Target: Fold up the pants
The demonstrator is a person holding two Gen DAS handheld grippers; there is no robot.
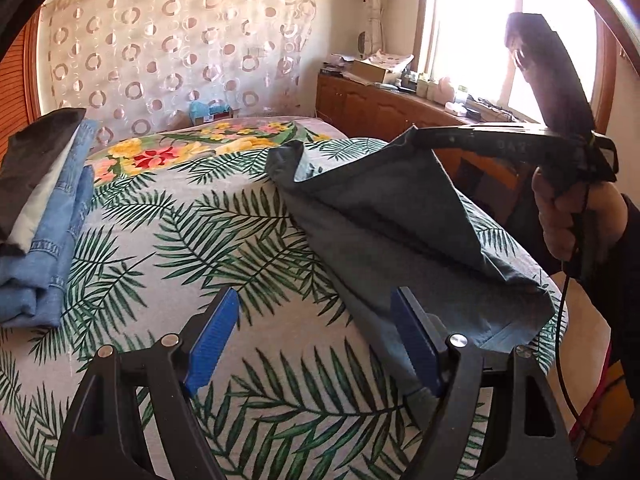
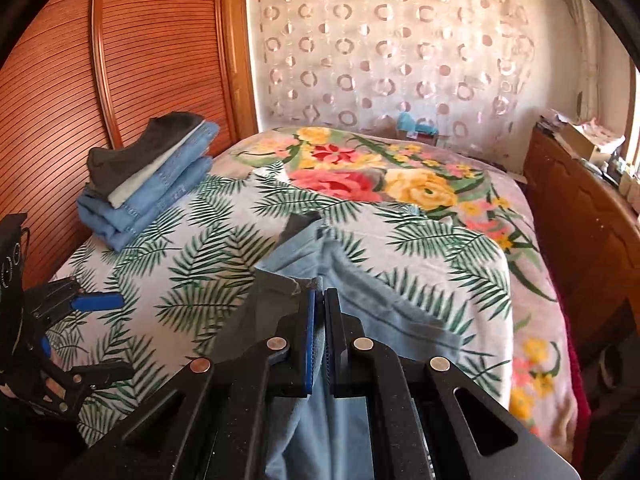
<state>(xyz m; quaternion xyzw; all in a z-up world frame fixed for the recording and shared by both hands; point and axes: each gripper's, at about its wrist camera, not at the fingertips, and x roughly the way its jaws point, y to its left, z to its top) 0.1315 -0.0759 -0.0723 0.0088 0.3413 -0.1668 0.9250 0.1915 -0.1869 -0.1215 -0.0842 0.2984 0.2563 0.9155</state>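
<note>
Fold in progress, seen from both wrist cameras. The right gripper (image 2: 319, 300) is clamped on an edge of the grey-blue pants (image 2: 360, 312), the cloth pinched between its blue pads and lifted off the bed (image 2: 192, 280); from that pinch the garment runs forward and down onto the leaf-print cover, its long axis lying roughly along the gripper's own line of sight. The left gripper (image 1: 316, 336) stands wide and holds nothing — its right-hand finger (image 1: 416, 344) sits just against the near edge of the pants, with the bulk of the garment ahead and to its right. The free lower end thus lies nearer the left gripper, which appears best placed to take it next. Ahead and to the left of both grippers, a stack of folded clothes (image 1: 44, 240) lies well apart from the pants.
</note>
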